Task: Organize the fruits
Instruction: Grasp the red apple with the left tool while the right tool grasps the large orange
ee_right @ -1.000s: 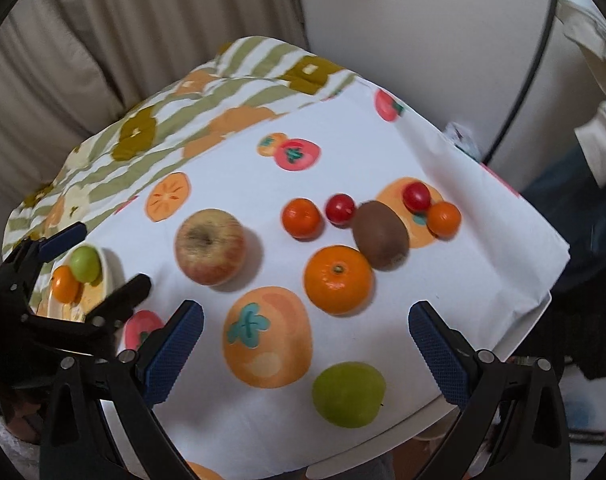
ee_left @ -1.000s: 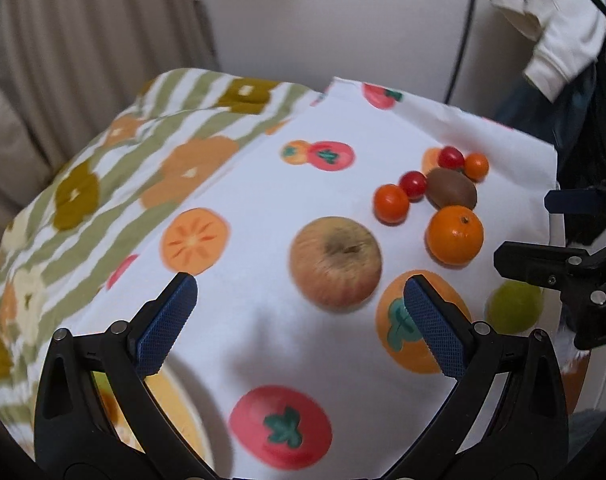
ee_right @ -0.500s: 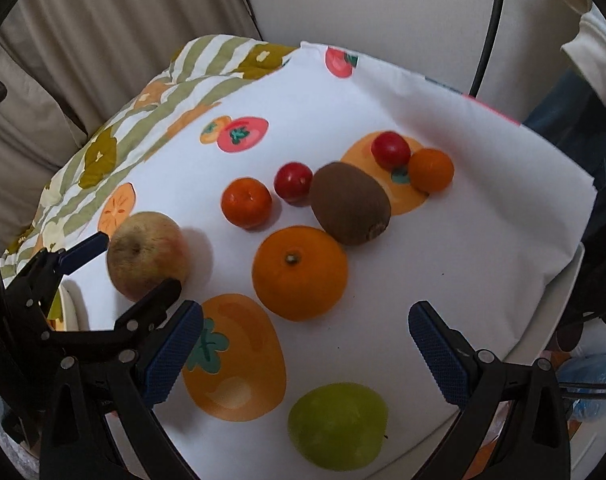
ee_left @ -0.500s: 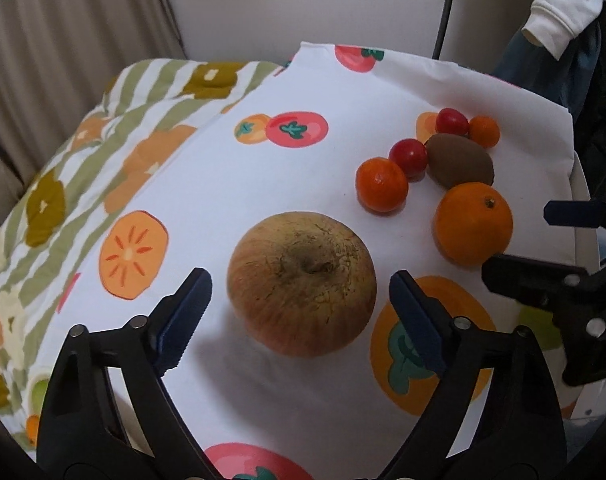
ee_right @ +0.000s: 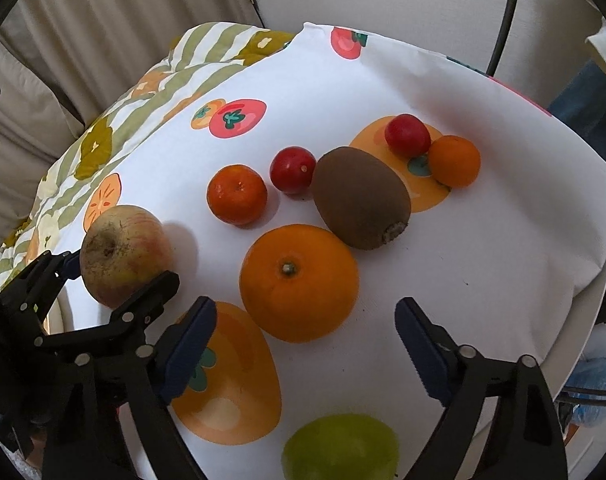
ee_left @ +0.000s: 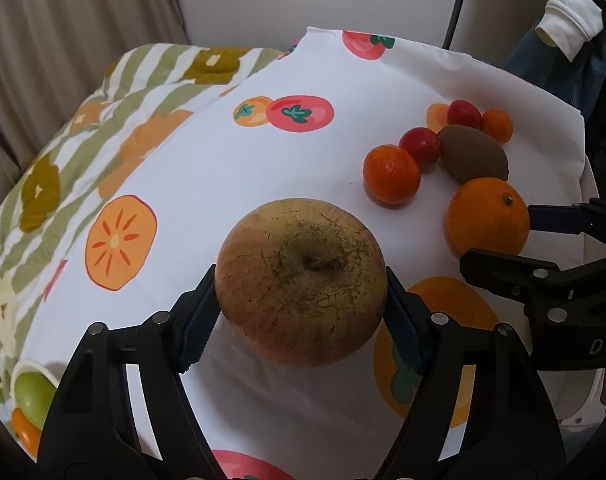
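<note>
Both grippers closing: left gripper (ee_left: pixel 301 312) round apple (ee_left: pixel 300 280), right gripper (ee_right: pixel 305 336) near orange (ee_right: pixel 299 282)

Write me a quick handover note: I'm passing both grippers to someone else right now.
Left gripper: jaws closing around the apple, which sits on the cloth.
Right gripper: jaws closing toward the big orange, pads not on it.
Done: a green fruit and a small orange one lie in the dish at the left.
Left: kiwi, two cherry tomatoes, two small oranges, near green fruit.
</note>
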`<state>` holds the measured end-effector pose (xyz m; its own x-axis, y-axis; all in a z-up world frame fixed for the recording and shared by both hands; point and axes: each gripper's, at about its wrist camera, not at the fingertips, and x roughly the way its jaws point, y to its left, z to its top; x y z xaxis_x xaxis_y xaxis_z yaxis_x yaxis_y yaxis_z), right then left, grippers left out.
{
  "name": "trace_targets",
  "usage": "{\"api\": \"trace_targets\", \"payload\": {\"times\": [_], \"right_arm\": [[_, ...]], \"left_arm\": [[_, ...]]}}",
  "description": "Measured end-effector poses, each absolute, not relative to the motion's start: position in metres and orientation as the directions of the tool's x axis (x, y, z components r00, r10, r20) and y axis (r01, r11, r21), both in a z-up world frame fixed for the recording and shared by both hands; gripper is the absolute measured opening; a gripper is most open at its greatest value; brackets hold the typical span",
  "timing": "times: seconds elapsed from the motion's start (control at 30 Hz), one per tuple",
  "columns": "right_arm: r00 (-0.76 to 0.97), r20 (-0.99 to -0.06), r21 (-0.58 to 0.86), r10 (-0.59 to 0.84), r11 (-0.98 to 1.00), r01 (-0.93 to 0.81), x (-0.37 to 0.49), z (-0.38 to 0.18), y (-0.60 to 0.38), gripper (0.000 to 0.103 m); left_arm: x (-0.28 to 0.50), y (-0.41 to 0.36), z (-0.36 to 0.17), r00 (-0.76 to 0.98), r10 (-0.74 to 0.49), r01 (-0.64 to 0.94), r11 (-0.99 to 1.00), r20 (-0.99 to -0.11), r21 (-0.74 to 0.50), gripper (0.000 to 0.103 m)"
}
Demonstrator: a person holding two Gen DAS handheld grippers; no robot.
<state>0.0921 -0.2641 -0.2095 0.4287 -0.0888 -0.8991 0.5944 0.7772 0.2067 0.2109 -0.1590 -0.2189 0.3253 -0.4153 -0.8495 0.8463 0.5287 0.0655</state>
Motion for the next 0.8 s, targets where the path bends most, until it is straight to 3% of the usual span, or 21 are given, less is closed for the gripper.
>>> {"api": "trace_targets", "payload": {"times": [0.33, 0.57, 0.8], "right_arm": [[0.425, -0.902, 0.195, -0.081, 0.8, 0.567, 0.105, -0.214, -0.269, 0.075], [0.415, -0.907, 0.182, -0.068, 0.826, 0.533, 0.111, -0.216, -0.267, 0.06], [0.412, -0.908, 0.162, -0.072, 0.847, 0.506, 0.109, -0.216, -0.266, 0.056]], "left_arm": [[0.212, -0.158, -0.218, 0.336, -0.401, 0.828, 0.556, -0.852, 0.065, 0.079], [0.21, -0.151, -0.217, 0.35, -0.384, 0.809, 0.584, -0.854, 0.068, 0.079], [0.205, -0.145, -0.214, 0.362, -0.364, 0.788, 0.612, -0.858, 0.073, 0.079]]}}
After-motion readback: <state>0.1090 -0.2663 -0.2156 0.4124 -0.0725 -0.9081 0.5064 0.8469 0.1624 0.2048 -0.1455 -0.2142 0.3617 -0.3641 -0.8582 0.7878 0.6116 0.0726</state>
